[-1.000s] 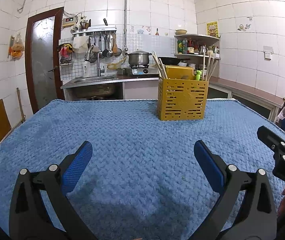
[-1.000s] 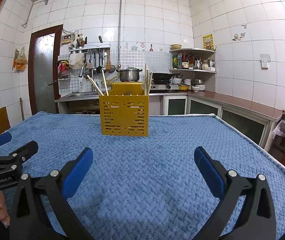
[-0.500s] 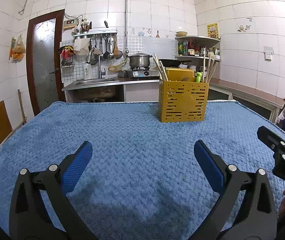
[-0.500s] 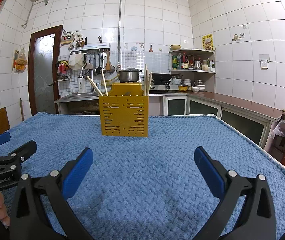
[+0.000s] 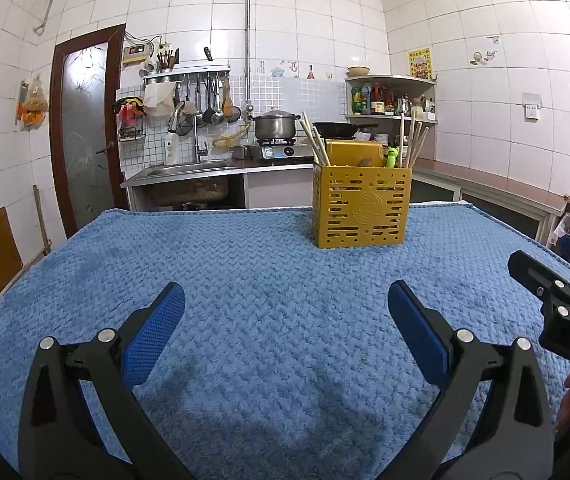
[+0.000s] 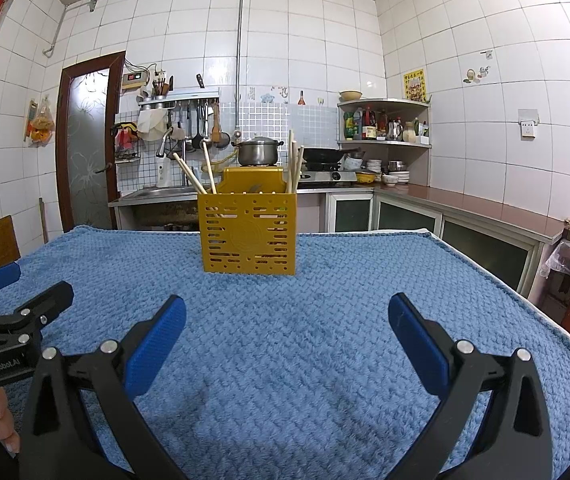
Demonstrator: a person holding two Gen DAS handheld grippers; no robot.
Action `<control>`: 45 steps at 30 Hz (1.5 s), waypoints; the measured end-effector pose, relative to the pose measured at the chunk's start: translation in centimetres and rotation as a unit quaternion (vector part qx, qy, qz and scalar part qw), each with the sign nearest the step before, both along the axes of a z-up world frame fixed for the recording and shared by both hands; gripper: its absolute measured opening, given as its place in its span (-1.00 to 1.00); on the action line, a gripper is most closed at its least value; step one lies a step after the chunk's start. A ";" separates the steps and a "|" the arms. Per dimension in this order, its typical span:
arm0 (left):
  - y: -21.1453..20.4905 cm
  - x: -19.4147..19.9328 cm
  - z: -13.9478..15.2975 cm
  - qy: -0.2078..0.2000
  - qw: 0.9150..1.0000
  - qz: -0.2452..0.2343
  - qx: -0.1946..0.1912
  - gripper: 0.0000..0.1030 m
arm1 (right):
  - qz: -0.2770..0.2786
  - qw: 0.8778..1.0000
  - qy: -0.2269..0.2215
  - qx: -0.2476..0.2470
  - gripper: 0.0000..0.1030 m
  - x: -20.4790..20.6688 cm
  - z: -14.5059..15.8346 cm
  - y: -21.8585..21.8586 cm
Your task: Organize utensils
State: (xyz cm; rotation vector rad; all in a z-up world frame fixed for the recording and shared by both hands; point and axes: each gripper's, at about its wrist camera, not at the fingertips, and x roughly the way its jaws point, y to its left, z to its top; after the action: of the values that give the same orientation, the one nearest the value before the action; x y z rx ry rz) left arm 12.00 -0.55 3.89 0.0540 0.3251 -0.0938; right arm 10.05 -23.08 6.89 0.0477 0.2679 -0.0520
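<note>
Utensil holder (image 5: 361, 210) stands on the blanket (image 5: 245, 280); chopsticks (image 5: 315, 140) in it, stove (image 5: 275, 150) behind.

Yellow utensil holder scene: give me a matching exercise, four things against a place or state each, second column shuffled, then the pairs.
Things:
1. yellow utensil holder
2. chopsticks
3. left claw
4. steel pot

Place or state:
A. on the stove at the back wall
B. open, holding nothing, over the blue cloth
C. upright on the blue cloth, touched by neither claw
D. leaning out of the holder's top

Pairs: 1-C, 2-D, 3-B, 4-A
</note>
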 end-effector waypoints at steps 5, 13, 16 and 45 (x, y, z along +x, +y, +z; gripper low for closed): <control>0.0 0.0 0.0 0.000 1.000 0.000 0.000 0.90 | 0.000 1.000 0.000 0.000 0.92 0.0 0.1 0.0; 0.0 0.0 0.0 0.000 1.000 0.000 -0.001 0.90 | 0.000 1.000 -0.001 0.000 0.92 0.0 0.0 0.0; 0.0 0.0 0.0 0.000 1.000 0.000 -0.001 0.90 | 0.000 1.000 -0.001 0.000 0.92 0.1 0.0 0.0; -0.2 0.0 0.5 -0.005 1.000 0.000 0.000 0.90 | -0.001 1.000 -0.001 -0.001 0.92 0.0 0.1 0.1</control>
State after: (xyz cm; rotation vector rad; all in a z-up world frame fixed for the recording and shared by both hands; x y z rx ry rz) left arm 12.04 -0.73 4.39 0.0543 0.3147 -0.0941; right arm 10.09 -23.00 6.99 0.0469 0.2656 -0.0537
